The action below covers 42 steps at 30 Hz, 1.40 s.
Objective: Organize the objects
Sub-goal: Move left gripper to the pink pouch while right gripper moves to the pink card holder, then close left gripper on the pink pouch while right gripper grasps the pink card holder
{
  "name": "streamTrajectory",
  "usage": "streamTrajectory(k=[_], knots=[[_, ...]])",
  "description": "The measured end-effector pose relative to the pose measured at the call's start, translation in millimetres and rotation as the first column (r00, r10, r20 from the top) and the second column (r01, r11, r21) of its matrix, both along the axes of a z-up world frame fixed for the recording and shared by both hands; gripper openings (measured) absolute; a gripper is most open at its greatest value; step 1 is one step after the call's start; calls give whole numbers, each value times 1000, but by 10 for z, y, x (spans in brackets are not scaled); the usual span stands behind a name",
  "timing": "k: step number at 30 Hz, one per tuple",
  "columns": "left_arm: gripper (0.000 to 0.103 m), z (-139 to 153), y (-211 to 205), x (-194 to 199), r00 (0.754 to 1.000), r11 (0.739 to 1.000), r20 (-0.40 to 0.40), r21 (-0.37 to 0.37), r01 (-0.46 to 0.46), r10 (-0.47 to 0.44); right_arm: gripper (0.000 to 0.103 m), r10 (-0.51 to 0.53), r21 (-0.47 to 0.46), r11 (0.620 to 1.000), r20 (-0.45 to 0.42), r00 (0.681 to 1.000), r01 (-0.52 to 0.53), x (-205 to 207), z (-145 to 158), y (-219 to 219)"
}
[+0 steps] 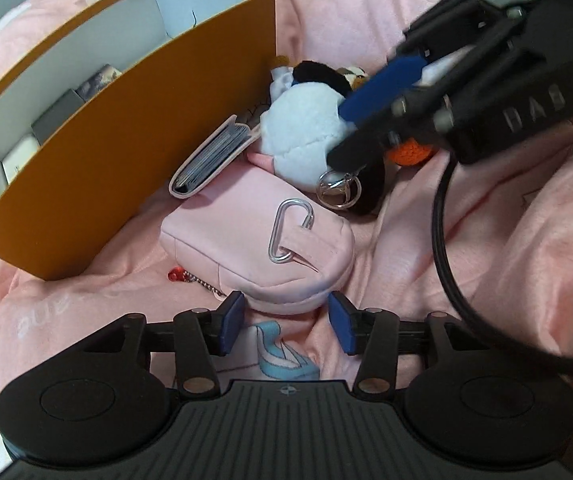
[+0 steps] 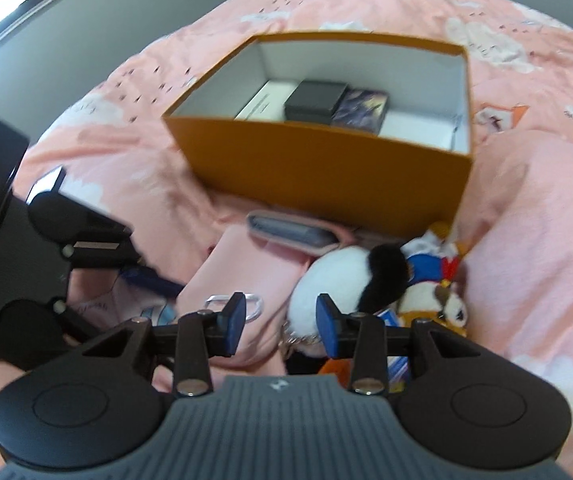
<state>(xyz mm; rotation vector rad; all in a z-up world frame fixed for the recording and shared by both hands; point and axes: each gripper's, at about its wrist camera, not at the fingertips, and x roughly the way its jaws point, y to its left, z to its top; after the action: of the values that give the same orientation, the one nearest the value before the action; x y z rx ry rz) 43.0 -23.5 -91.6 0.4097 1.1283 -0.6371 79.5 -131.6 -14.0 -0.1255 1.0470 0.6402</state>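
Pouch [image 1: 258, 248] lies below the downward-tilted left gripper [image 1: 286, 316], jaws parted, holding nothing

- The left gripper [image 1: 286, 320] has a black body with a ribbed central plate carrying a small compass-like mark.
- A round black disc sits at each side, and silver rivets pin its black linkage bars.
- Its fingers [image 1: 233, 322] wear dark blue pads.
- The right gripper [image 2: 280, 322] is built alike; its ribbed plate looks grey.
- A black cable [image 1: 446, 240] loops from its housing, which bears raised lettering.
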Motion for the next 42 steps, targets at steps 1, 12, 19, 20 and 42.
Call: streamTrajectory(k=[1,12,19,20,42], knots=[[54,8,2,-12,1000,1000,19,0,-5,5,42,14,-5,1000,-10,1000,-14,-14,-22,23],[35,214,107,93,974,991,186,-40,-125,131,40,112,-55,992,-19,994,-113,-48,-109,185],[34,275,247,256,961,977,187,-113,-183,202,21,117,-68,991,20,993,-115,181,-222,298],[34,285,276,280,960,973,184,-130,-191,213,20,111,-67,992,25,994,-109,219,-236,307],[34,-129,144,504,941,987,296,-53,-153,162,27,24,-47,999,98,995,-20,485,-185,209]])
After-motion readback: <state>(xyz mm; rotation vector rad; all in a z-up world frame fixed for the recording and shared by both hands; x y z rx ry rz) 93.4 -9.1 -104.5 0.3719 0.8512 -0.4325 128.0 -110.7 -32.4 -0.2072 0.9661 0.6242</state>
